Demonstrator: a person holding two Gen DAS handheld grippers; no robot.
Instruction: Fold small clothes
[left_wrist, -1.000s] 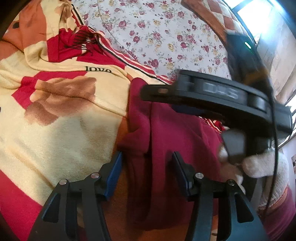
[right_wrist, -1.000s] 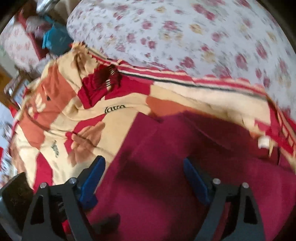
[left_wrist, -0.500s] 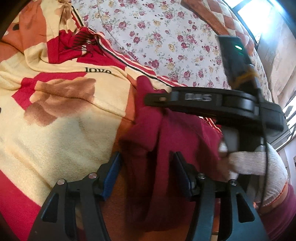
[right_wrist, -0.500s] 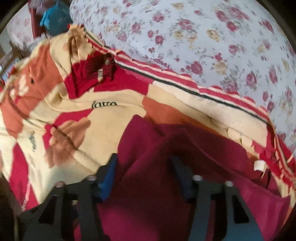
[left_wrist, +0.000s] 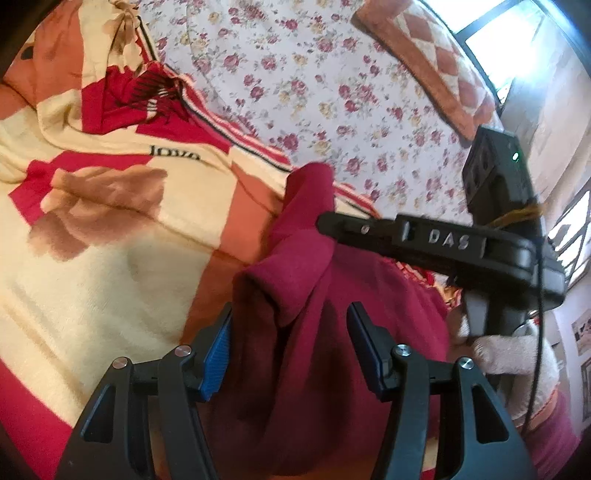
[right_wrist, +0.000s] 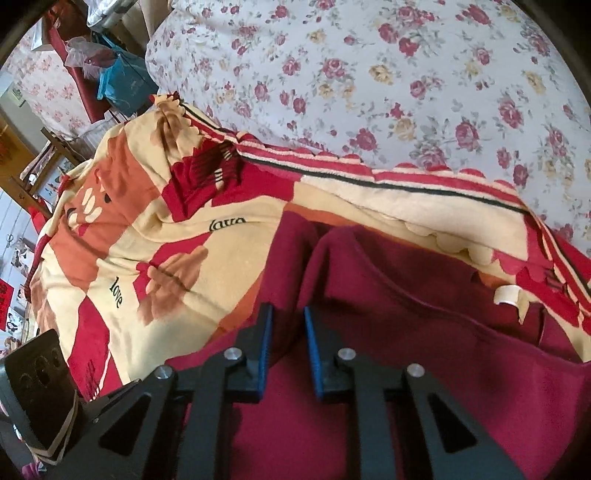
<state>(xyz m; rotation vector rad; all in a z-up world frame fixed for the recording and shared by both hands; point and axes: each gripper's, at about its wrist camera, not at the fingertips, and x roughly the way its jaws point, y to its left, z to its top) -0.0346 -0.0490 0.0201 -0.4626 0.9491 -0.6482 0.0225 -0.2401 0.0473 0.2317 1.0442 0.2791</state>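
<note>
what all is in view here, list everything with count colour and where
maroon garment: 1, dark red, lying on the blanket, bunched fold between both grippers
white garment label: 1, white, at the garment's far right edge
blanket: 1, cream, orange and red with "love" lettering, under the garment
floral bedsheet: 1, white with red and yellow roses, beyond the blanket
checked cushion: 1, orange and cream, top right in left wrist view
teal bag: 1, teal, far left by the bed
left gripper: 1, black with blue pads, fabric between its jaws
right gripper: 1, black with blue pads, jaws closing on a garment fold
gloved hand: 1, white glove, holding the right gripper
</note>
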